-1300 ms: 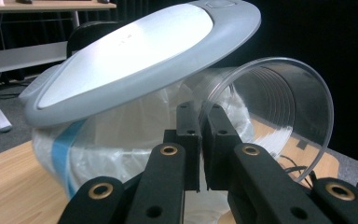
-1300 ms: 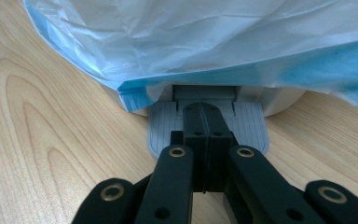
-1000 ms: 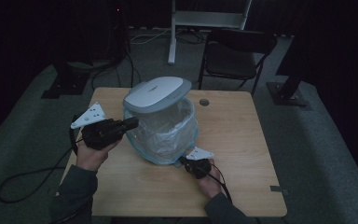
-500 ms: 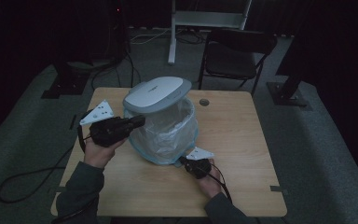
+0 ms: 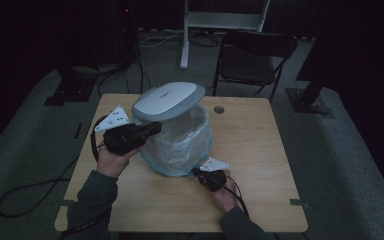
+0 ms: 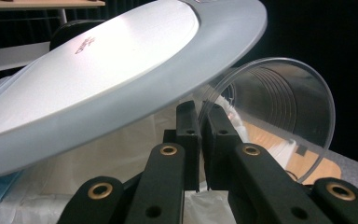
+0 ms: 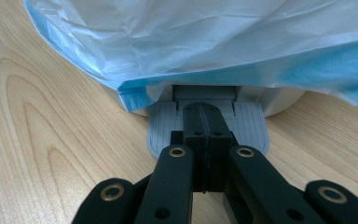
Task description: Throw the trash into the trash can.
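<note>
Pedal bin [image 5: 180, 145] stands near the middle of the wooden table [image 5: 260, 150], lined with a pale plastic bag [image 5: 185, 140] whose blue edge hangs down around its base. Its grey lid [image 5: 167, 100] is raised and tilted, the far side higher. The right gripper [image 5: 211, 177] lies low on the table at the near right foot of the bin, held in the person's right hand [image 5: 225, 192]. In the right gripper view its jaws are clenched together with nothing between them, and their tips rest on the ribbed grey foot pedal [image 7: 168, 128] that sticks out from under the bag's blue hem. The left gripper [image 5: 152, 129] is held up at the left side of the bin, just under the rim of the lid, in the person's left hand [image 5: 111, 157]. In the left gripper view its jaws are clamped on the rim of a clear plastic cup [image 6: 279, 116], which lies on its side with its open mouth toward the camera, close below the edge of the tilted lid and over the bag. A dark chair [image 5: 252, 60] stands on the floor beyond the far side of the table
</note>
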`<state>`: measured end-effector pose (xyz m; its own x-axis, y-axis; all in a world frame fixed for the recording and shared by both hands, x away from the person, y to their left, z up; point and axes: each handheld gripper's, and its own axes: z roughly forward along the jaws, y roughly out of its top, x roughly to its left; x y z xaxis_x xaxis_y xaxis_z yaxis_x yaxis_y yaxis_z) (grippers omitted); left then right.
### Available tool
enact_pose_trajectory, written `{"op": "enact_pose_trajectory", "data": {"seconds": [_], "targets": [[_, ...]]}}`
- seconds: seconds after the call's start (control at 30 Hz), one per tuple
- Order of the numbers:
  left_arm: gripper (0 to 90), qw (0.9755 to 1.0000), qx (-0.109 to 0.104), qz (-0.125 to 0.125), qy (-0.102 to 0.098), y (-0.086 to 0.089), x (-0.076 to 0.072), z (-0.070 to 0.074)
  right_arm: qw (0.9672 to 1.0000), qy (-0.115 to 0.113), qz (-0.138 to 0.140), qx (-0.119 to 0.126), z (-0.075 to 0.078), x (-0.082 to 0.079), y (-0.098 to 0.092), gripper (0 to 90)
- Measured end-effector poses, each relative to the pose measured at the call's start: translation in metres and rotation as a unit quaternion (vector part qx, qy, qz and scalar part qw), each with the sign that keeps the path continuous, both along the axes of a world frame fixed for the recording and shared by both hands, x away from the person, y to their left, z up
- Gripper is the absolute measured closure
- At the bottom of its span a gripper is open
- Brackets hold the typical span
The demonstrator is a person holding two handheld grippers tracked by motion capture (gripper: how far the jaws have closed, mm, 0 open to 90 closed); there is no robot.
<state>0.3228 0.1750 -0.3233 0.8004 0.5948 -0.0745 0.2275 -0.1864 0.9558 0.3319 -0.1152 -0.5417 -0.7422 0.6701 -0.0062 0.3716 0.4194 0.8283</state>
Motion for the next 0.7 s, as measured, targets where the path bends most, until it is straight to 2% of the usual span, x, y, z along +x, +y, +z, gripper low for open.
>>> {"op": "enact_pose_trajectory", "data": {"seconds": [0.33, 0.47, 0.7], "targets": [[85.6, 1.0000, 0.001, 0.010, 0.001, -0.0041, 0.0051, -0.0016, 1.0000, 0.001, 0.000, 0.000, 0.0001, 0.0000, -0.0001, 90.0], [78.8, 0.9999, -0.002, 0.013, -0.001, -0.0036, 0.0052, -0.0014, 1.0000, 0.001, 0.000, 0.001, 0.0001, 0.0000, -0.0001, 90.0], [75.0, 0.9998, -0.007, 0.017, -0.001, -0.0001, 0.0047, -0.0033, 1.0000, 0.001, 0.000, 0.000, 0.0001, 0.0000, -0.0001, 90.0]]}}
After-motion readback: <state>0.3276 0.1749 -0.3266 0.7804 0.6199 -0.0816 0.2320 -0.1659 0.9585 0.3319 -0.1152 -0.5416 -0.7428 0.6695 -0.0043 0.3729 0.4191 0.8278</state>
